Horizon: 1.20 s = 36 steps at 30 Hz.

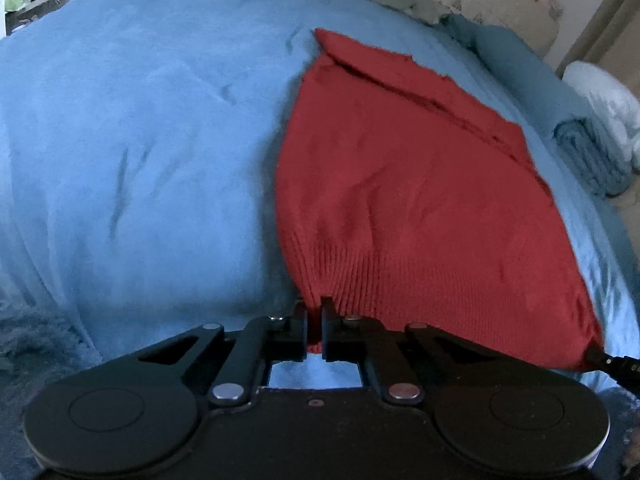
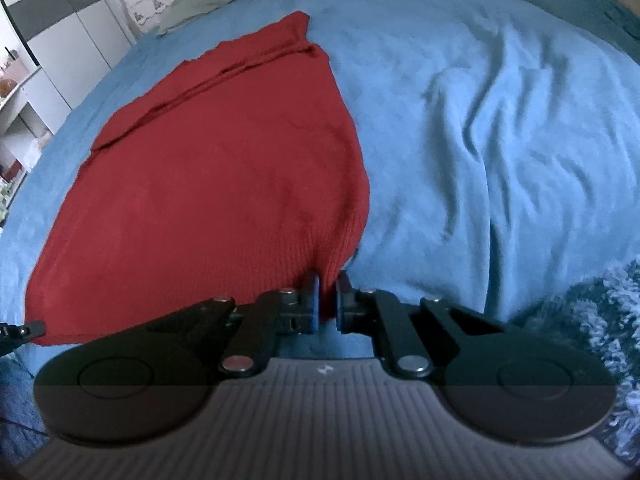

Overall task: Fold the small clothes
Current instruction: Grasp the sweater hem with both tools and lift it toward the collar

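The red knit garment [image 1: 420, 200] lies flat on the blue blanket [image 1: 140, 140], filling frame centre. My left gripper [image 1: 315, 320] and right gripper [image 2: 328, 300] each pinch a near ribbed-hem corner, jaws clamped. Uneven lifting could skew the fold; thin bites may slip.

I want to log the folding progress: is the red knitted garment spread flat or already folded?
Mostly spread flat: the red knitted garment lies on the blue blanket, only its far edge folded over.
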Tool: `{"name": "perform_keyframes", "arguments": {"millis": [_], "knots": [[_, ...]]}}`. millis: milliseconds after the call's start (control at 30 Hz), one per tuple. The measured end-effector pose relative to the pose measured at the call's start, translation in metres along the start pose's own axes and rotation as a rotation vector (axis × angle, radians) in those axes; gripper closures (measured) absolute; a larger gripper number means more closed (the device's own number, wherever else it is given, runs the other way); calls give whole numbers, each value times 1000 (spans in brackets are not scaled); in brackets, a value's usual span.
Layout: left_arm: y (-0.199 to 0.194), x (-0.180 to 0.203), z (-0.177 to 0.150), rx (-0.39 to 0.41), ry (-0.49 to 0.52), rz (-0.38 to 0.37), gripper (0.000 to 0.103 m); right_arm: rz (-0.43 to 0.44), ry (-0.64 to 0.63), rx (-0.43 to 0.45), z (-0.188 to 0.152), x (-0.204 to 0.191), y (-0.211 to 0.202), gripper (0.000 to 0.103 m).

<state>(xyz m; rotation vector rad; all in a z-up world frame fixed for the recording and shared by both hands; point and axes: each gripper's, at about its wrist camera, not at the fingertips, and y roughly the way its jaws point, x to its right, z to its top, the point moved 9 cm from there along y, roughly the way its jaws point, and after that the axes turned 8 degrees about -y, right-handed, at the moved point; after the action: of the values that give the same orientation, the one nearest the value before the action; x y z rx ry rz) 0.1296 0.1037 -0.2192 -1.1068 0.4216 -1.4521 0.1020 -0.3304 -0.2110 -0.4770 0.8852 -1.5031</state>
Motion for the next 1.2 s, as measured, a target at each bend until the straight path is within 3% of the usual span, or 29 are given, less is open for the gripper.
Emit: {"name": "perform_keyframes", "arguments": {"millis": [100,233,400,533,667,767,867,1033,1200], "knots": [[-19,11,8,28,20,-27,98,49,27,43,11,-2,-15,81],[-48,37,43,90,7,-119,98,141,124,103,44,-3,-36,81],[-63,68,123,191,6,-148,98,212,148,205,127,-8,-55,81],[-44,95,204,260,22,-124,98,268,155,267,215,-16,-43,81],[6,123,285,299,10,-87,98,253,117,310,304,-28,-3,81],[61,139,333,301,-17,-65,98,221,110,307,361,-34,53,81],[121,147,360,288,1,-26,98,160,79,282,394,-36,117,81],[197,126,369,232,-76,-1,98,90,93,209,400,-30,215,81],[220,114,382,262,-86,17,98,75,54,214,413,-27,256,81]]}}
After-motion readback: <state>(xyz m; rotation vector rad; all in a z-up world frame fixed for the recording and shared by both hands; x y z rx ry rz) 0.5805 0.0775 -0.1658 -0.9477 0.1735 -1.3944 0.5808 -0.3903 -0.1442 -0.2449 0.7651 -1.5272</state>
